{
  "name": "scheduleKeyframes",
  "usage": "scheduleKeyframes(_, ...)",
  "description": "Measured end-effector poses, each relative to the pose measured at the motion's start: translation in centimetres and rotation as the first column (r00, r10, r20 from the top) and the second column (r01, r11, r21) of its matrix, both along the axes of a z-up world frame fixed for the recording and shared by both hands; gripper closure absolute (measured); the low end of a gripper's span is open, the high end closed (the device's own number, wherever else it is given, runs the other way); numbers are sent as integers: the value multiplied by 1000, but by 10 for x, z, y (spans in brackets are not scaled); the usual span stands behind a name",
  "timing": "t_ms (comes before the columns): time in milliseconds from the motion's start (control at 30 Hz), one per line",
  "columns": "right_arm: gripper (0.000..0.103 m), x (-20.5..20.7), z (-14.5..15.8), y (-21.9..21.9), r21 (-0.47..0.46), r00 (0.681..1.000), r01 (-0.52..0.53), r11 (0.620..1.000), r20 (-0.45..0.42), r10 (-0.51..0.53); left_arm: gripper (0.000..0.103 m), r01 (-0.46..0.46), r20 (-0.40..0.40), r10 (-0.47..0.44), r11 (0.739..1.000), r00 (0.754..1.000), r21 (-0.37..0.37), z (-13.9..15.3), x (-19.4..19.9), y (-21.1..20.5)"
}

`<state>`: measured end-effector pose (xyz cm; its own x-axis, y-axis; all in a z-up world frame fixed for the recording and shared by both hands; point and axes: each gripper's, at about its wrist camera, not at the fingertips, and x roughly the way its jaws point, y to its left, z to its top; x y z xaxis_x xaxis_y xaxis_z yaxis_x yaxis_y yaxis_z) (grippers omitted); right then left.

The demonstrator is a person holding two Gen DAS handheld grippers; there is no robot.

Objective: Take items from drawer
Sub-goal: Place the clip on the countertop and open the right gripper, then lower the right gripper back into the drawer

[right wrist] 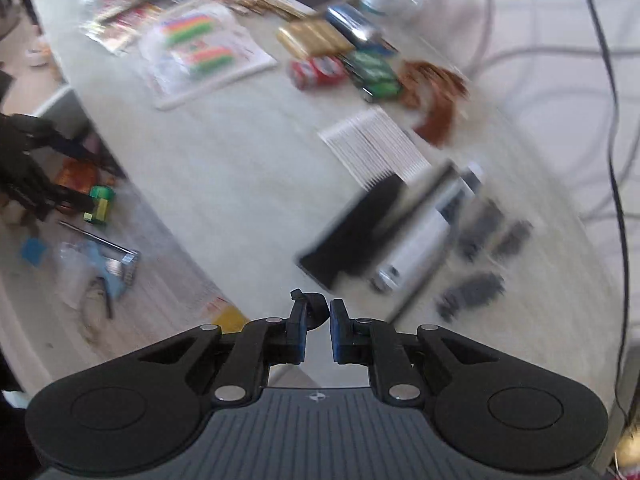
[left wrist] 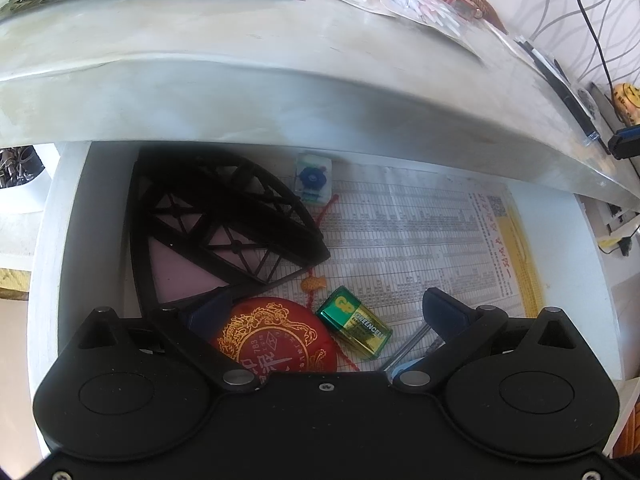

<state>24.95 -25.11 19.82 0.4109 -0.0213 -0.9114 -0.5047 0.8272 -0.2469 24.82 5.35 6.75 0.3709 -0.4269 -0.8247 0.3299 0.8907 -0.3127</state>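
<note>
Left claw: the left claw (left wrist: 324, 309) is released, its fingers (left wrist: 444, 308) spread wide and pointing down into the open drawer (left wrist: 52, 240); nothing is between them.
Right claw: the right claw (right wrist: 318, 326) hangs over the table (right wrist: 240, 160) with only a narrow gap between its pads. A small black piece (right wrist: 315, 307) sits at the tips against the left finger. I cannot tell whether it is clamped.
Drawer floor: lined with a printed paper sheet (left wrist: 420, 232) covered in fine rows of text.
Black frame: a fan-shaped black lattice frame (left wrist: 224, 220) fills the drawer's left half, reaching back under the table edge (left wrist: 280, 80).
Tile: 1 white tile with a blue flower (left wrist: 313, 178) lies at the back, just beside the frame.
Red tin: a round red tin with gold dragons (left wrist: 276, 340) lies at the front, partly hidden by the claw body.
Battery: a green and gold block battery (left wrist: 354, 322) lies just right of the tin, between the left claw's fingers.
Charm: a small orange fish charm (left wrist: 312, 285) on a red cord lies between frame and battery.
Table top: from the right wrist, blurred items lie spread out, among them a white ribbed pack (right wrist: 376, 144) and a flat black piece (right wrist: 352, 232).
</note>
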Motion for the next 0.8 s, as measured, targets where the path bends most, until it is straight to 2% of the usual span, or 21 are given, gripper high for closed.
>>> scheduleKeyframes(100, 89, 3, -7, -7, -42, 999, 38, 998, 28, -37, 0, 0, 0, 0, 1000, 1000, 0, 0, 0, 0)
scheduleKeyframes(133, 84, 3, -8, -8, -48, 998, 53, 997, 50, -50, 0, 1, 0, -1, 1000, 1000, 0, 0, 0, 0)
scheduleKeyframes(167, 70, 2, -8, -8, -50, 995, 60, 997, 77, -56, 0, 1, 0, -1, 1000, 1000, 1, 0, 0, 0)
scheduleKeyframes(233, 48, -4, -5, -4, -48, 988, 58, 997, 145, -50, 0, 0, 1, 0, 1000, 1000, 1, 0, 0, 0)
scheduleKeyframes(267, 44, -9, -3, -1, -41, 984, 50, 998, 174, -42, 0, 0, 0, 0, 1000, 1000, 1, 0, 0, 0)
scheduleKeyframes(367, 44, -30, 5, 8, 9, 971, 25, 1000, 236, -26, 0, -1, 0, 1, 1000, 1000, 0, 0, 0, 0)
scheduleKeyframes(433, 44, -48, 6, 18, 91, 968, -1, 996, 251, -22, 0, -3, -2, 3, 1000, 1000, -5, -1, 0, 1)
scheduleKeyframes(500, 37, -70, -5, 34, 185, 976, -14, 983, 215, -27, 0, -4, -5, 4, 1000, 1000, -11, 0, 0, 2)
scheduleKeyframes(567, 26, -86, -31, 55, 196, 988, 20, 980, 148, -49, 0, -3, -6, 3, 1000, 1000, -17, 0, 0, 2)
scheduleKeyframes(633, 25, -95, -66, 76, 118, 991, 84, 989, 91, -95, 0, -1, -5, 1, 1000, 1000, -20, 0, 0, 2)
scheduleKeyframes(700, 17, -95, -98, 89, 24, 984, 166, 986, 64, -167, 0, 1, -3, -1, 1000, 1000, -22, 1, 0, 2)
scheduleKeyframes(733, 10, -92, -110, 91, -16, 974, 220, 975, 57, -219, 0, 2, -2, -2, 1000, 1000, -23, 1, 0, 2)
scheduleKeyframes(800, 6, -79, -126, 88, -47, 941, 339, 940, 22, -338, 0, 4, 0, -4, 1000, 1000, -25, 1, 0, 3)
